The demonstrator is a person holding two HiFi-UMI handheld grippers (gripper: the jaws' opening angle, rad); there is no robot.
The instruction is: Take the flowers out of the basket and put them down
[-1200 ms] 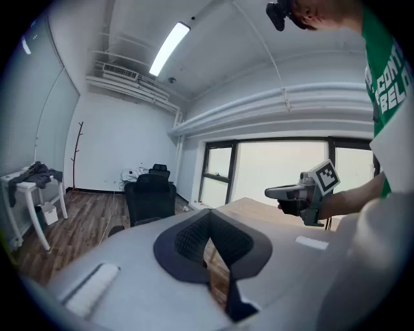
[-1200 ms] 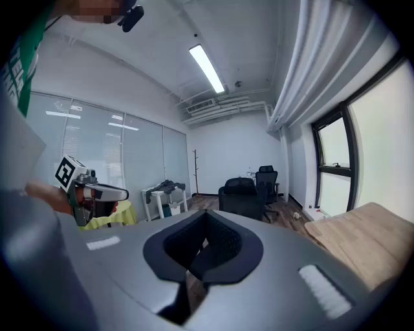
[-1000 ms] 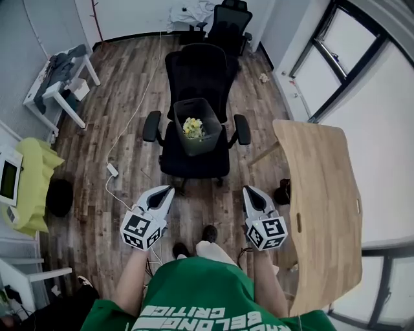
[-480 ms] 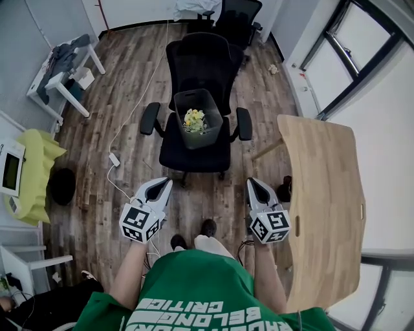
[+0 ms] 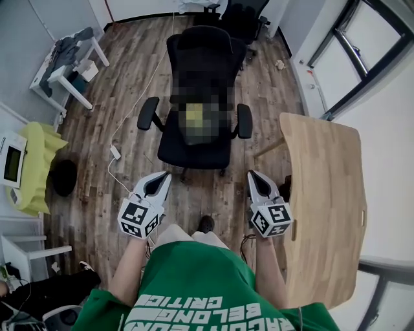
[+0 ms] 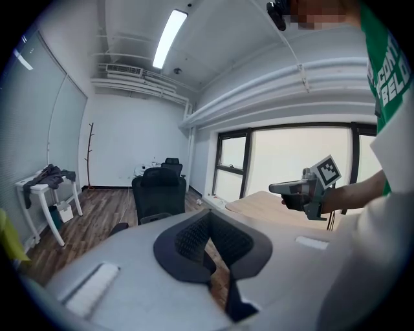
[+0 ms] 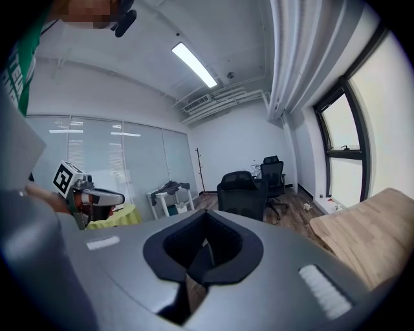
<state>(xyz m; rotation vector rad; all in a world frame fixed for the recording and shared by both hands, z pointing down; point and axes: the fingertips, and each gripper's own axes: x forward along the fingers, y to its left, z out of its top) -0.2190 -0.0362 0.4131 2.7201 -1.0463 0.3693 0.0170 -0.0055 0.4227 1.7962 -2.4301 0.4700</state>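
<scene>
A black office chair [image 5: 197, 84] stands on the wood floor ahead of me. A mosaic patch covers its seat, where the grey basket with the yellow flowers sat in the earlier frames. Only a yellowish tint shows through the patch. My left gripper [image 5: 163, 176] and right gripper [image 5: 253, 176] hang side by side well short of the chair, both pointing at it. Each has its jaws shut with nothing between them. The left gripper view shows the right gripper [image 6: 304, 189] in the air, and the right gripper view shows the left gripper [image 7: 97, 194].
A light wooden table [image 5: 323, 207] stands close on my right. A white side table [image 5: 71, 58] with clothes is at the far left. A white cable and plug [image 5: 113, 152] lie on the floor left of the chair. A second black chair [image 5: 242, 16] stands behind.
The head view has drifted a little, so the chair sits slightly higher in the frame. Both grippers keep the same pose and stay shut. The basket is now behind a mosaic patch.
</scene>
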